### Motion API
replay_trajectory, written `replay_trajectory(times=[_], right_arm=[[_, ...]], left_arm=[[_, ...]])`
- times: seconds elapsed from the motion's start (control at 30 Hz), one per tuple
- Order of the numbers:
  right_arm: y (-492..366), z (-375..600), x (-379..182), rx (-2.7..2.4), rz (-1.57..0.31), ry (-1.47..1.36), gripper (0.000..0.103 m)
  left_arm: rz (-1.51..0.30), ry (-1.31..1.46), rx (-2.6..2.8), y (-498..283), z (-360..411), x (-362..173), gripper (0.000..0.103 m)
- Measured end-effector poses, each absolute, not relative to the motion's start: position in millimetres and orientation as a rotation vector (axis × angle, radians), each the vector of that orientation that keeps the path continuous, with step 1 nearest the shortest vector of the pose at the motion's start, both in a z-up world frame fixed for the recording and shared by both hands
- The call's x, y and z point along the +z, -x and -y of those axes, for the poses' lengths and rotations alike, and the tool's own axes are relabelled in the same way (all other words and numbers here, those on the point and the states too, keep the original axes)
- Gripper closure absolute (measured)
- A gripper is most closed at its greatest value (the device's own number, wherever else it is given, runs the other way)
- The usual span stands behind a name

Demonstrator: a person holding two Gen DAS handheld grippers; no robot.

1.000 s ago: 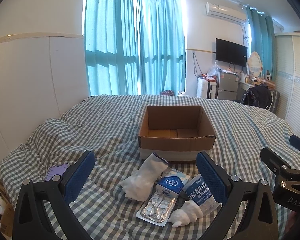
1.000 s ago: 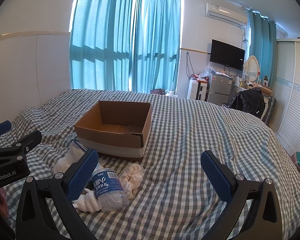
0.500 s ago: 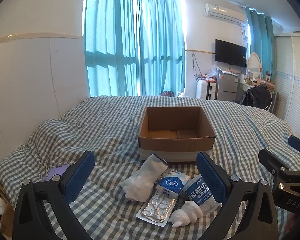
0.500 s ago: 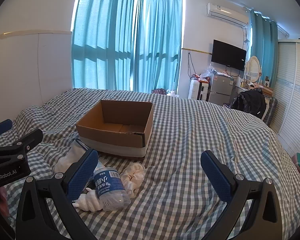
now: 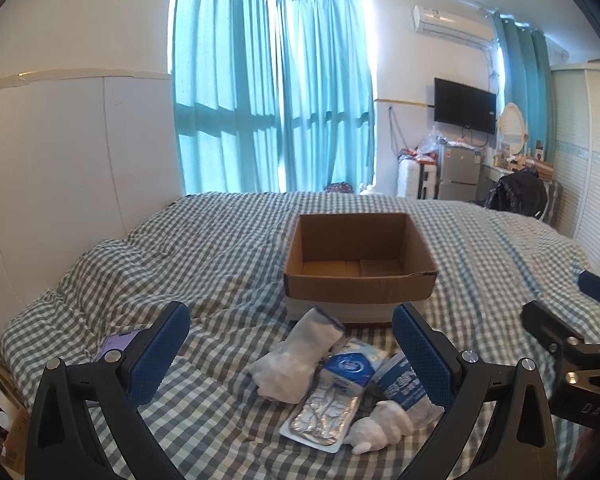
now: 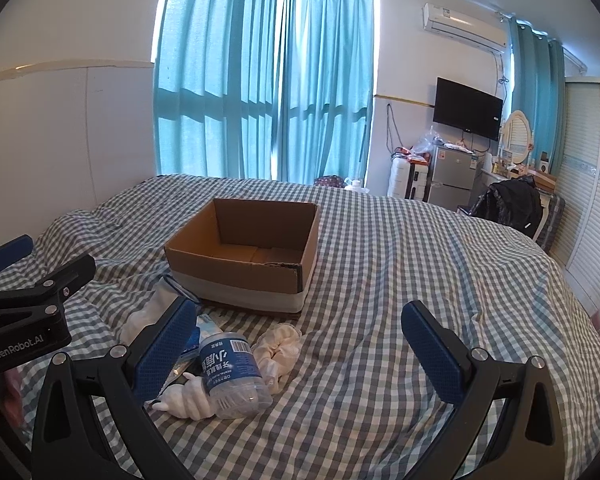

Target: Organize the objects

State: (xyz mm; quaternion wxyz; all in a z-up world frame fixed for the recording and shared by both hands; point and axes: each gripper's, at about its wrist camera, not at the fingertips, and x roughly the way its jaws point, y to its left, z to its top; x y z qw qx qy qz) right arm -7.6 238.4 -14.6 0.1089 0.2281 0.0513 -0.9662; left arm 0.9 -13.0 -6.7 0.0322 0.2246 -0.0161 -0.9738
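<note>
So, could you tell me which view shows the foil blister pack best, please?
The left wrist view: the foil blister pack lies almost fully exposed, between the left gripper's open fingers. In the right wrist view it is hidden behind the right gripper's finger.

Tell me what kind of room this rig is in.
Almost certainly a lived-in bedroom: a bed with a checked cover, a wall-mounted TV, and a small fridge beside teal curtains.

Both tools are held low and level, side by side. The left tool [image 5: 291, 351] is spread wide with nothing between its blue pads [image 5: 159, 352]. Same deal for the right tool [image 6: 299, 351]: fingers wide apart, nothing gripped.
</note>
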Motion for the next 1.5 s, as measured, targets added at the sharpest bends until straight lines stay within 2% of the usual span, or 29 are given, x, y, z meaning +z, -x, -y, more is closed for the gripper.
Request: replay_trajectory(times=[0.3,0.53,0.67,0.8,1.07,1.1,1.2,1.37,1.5], right_arm=[[25.1,-228.2,-40.1,-2.785,-0.162,-0.787,0.001],[54.8,-201.0,-82.6,-2.640,-0.217,-0.965,0.014],[70.7,-186.4,-106.9,-2.573,-0.248,-1.050,0.027],[87.1,-178.4,-123.1,-2.525,-0.278,-1.103,0.033],[108.9,-171.3,-147.6,-2.443,-0.285,-1.187,0.035],[110.3,-171.9,-150.1,-2.429,-0.273,-1.196,0.041],[112.8,-175.5,-151.4,-2.427,-0.253,-1.186,0.041],[109.5,-181.8,-151.2,-2.425,-0.221,-1.175,0.041],[102.7,-185.6,-144.3,-2.437,-0.220,-1.164,0.041]], left_arm=[[0.018,-0.789,-2.922,15.8,32.8,-33.5,0.000],[0.060,-0.940,-2.870,40.6,40.6,-73.0,0.000],[0.030,-1.032,-2.734,59.8,45.1,-100.5,0.001],[0.036,-1.131,-2.722,76.1,47.9,-123.2,0.004],[0.034,-1.252,-2.735,108.6,49.6,-147.4,0.005],[0.043,-1.269,-2.729,111.5,47.8,-150.0,0.010],[0.055,-1.325,-2.745,118.8,42.3,-159.4,0.026],[0.059,-1.313,-2.757,115.6,39.5,-159.7,0.041],[0.044,-1.293,-2.758,109.6,38.8,-156.2,0.047]])
